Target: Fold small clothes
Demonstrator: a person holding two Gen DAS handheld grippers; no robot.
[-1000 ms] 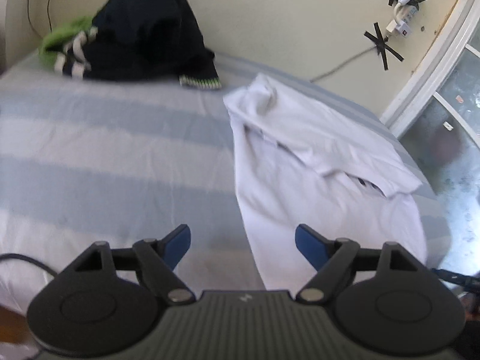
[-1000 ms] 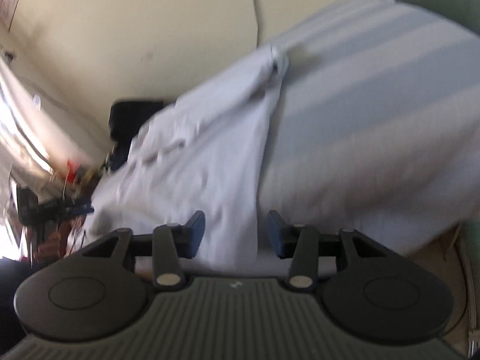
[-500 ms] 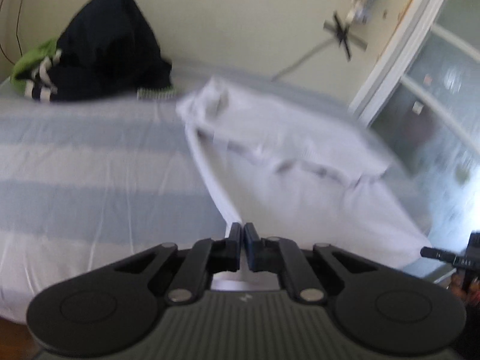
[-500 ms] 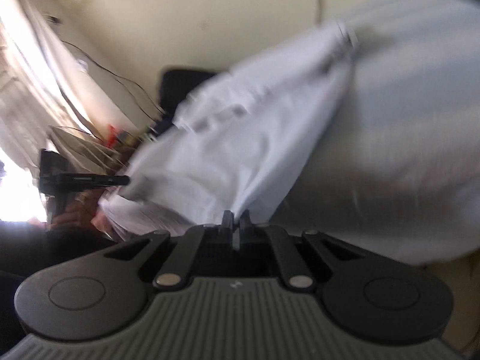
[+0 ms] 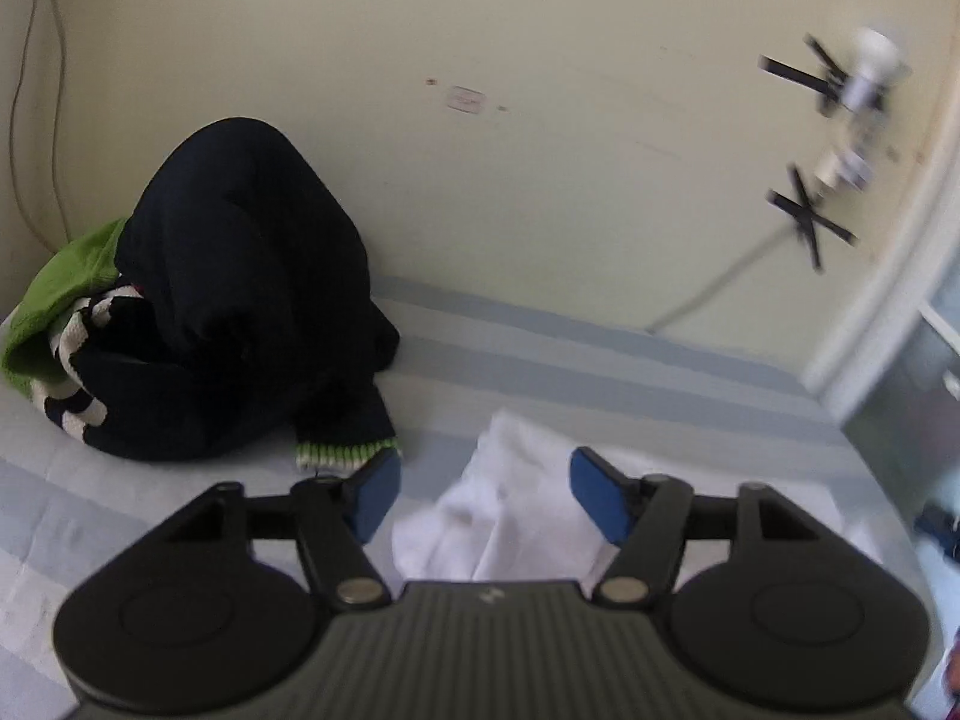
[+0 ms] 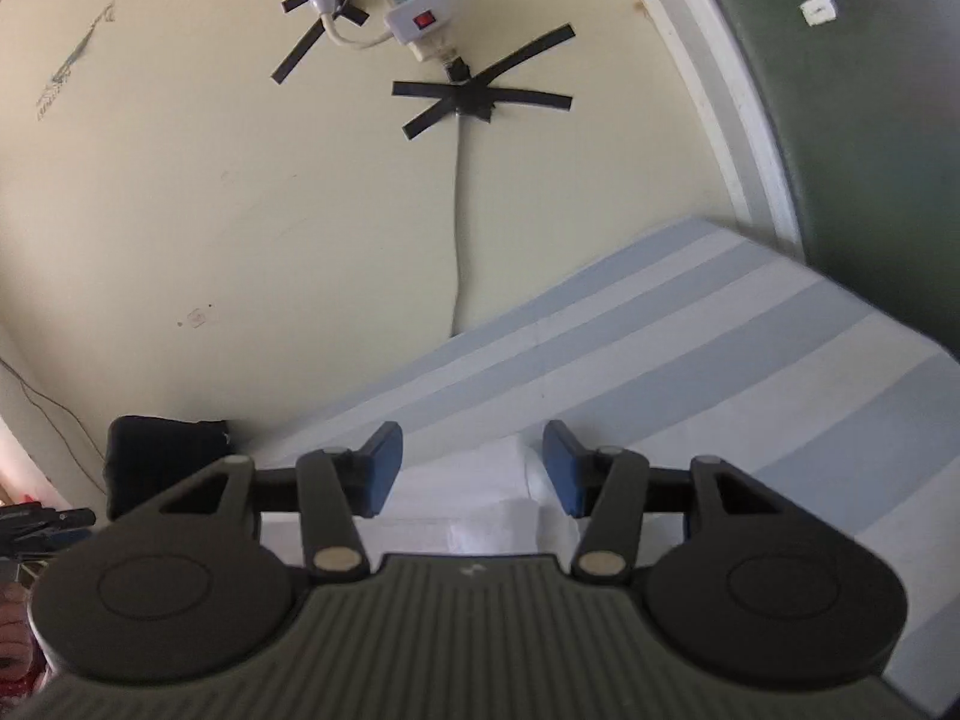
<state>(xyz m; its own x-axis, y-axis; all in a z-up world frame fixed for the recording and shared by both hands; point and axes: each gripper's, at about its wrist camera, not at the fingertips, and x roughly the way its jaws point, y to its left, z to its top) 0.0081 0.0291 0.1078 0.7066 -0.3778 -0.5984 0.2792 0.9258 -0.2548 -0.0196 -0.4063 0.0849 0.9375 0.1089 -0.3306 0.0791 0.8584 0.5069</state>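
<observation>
Both the left tongs [image 5: 483,495] and the right tongs [image 6: 473,468] stand apart and hold nothing, poised over the white shirt [image 5: 510,516] lying bunched on the striped bed [image 6: 750,372], with a dark pile [image 5: 240,312] of clothes against the wall [image 5: 540,150] nearby.

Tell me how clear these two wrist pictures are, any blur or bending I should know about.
Left wrist view: the taped fixtures on the wall are smeared by motion blur at upper right, while the dark clothes pile and left gripper look fairly sharp. Right wrist view: crisp throughout, power strip readable, the right gripper sharp. Both views bend straight lines near the edges, fisheye style, such as the door frame.
</observation>
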